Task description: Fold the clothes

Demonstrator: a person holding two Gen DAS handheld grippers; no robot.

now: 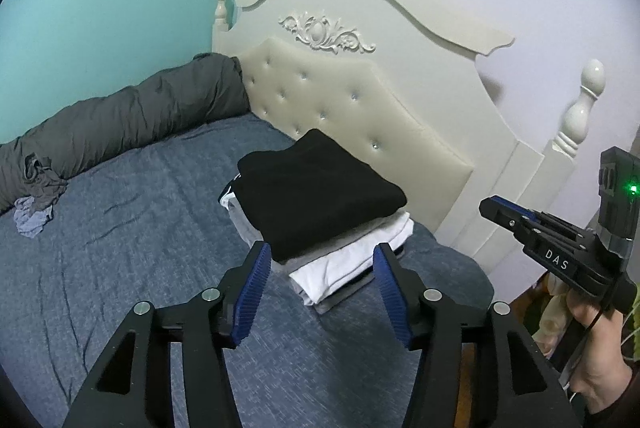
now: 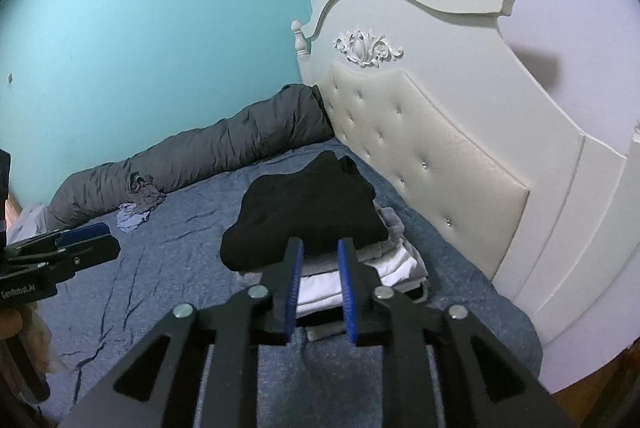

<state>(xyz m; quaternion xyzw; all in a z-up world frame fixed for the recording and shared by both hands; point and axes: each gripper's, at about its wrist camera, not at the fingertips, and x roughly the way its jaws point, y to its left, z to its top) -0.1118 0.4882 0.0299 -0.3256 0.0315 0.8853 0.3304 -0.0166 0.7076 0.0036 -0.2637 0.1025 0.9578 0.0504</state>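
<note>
1. While both grippers hang above the blue bedsheet [image 1: 120,228], a stack of folded clothes [image 1: 344,252] sits on the bed near the tufted cream headboard [image 1: 340,108].
2. Topmost on that stack lies a folded black garment [image 1: 316,188] — under it show grey and white folded layers.
3. Left gripper [image 1: 320,260]: its jaws stand apart with nothing between the blue pads [image 1: 252,292], the stack's near edge showing in the gap beyond them.
4. Right gripper [image 2: 319,260]: its jaws are parted by a narrow gap, empty, and clear of the black garment in front of them.
5. A rolled grey duvet [image 1: 132,116] lies along the turquoise wall [image 1: 120,8]; just beside it a small crumpled heap of grey and pale-blue clothing [image 1: 36,196] rests on the sheet — well apart from the stack.
6. A hand [image 1: 596,348] grips the right gripper's handle at the left view's right edge.
</note>
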